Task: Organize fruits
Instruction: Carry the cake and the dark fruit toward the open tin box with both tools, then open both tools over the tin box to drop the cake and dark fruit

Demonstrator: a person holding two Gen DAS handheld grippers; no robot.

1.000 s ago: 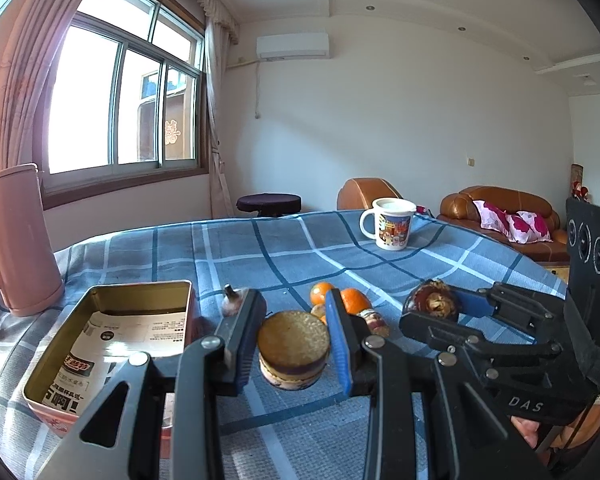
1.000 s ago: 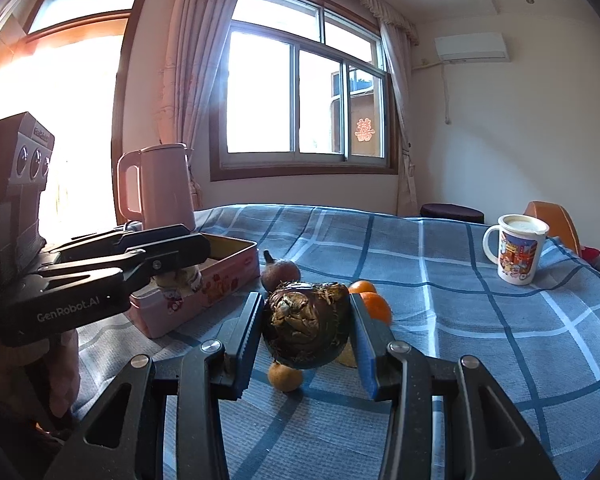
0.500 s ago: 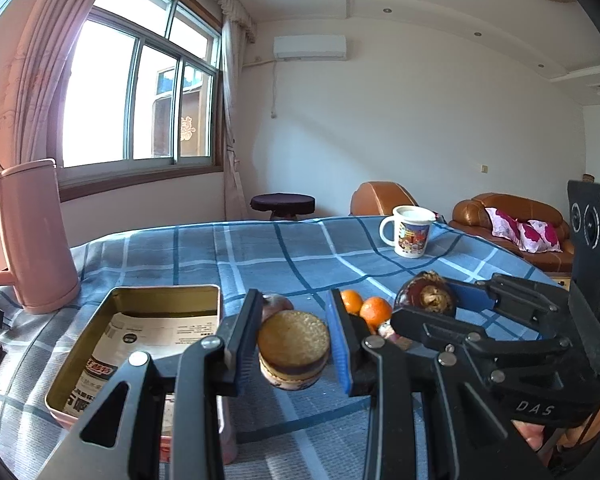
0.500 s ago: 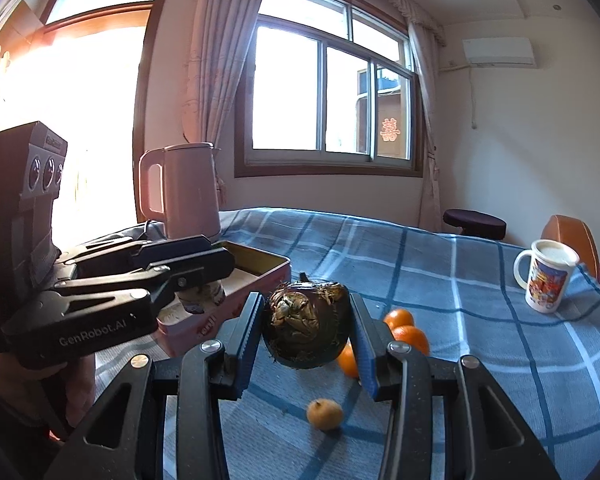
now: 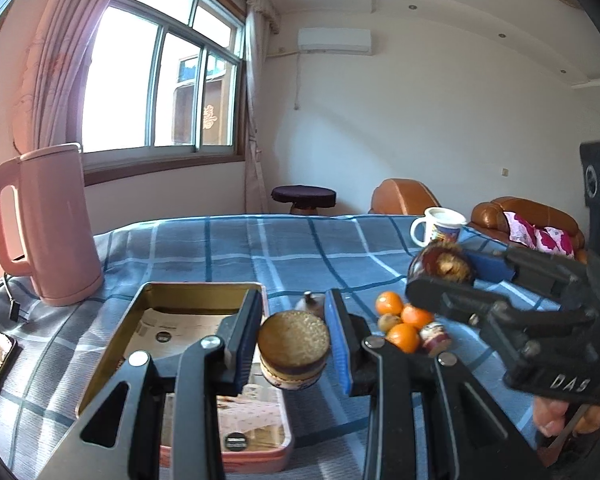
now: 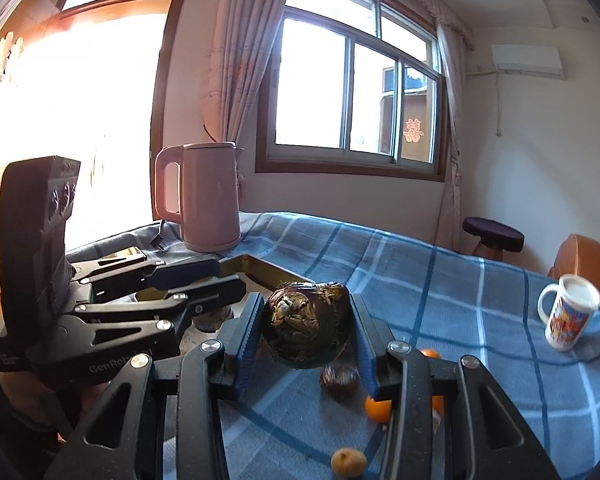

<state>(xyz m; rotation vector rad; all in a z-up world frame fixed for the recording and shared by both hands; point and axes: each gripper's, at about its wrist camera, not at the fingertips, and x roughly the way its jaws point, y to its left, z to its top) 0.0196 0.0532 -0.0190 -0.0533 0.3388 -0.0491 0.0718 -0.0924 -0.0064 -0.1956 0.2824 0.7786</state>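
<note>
Left tongs (image 5: 294,344) grip a small brown-capped jar over the open tin (image 5: 188,320); right tongs (image 6: 306,332) clamp a dark fruit (image 6: 306,330), tin just left. I'd drop left first.

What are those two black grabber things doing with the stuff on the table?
A person is sorting fruit. The left gripper is shut on a small round brown-topped item, held above the open tin box. The right gripper is shut on a big dark round fruit, lifted off the blue checked cloth. The oranges wait on the table.
</note>
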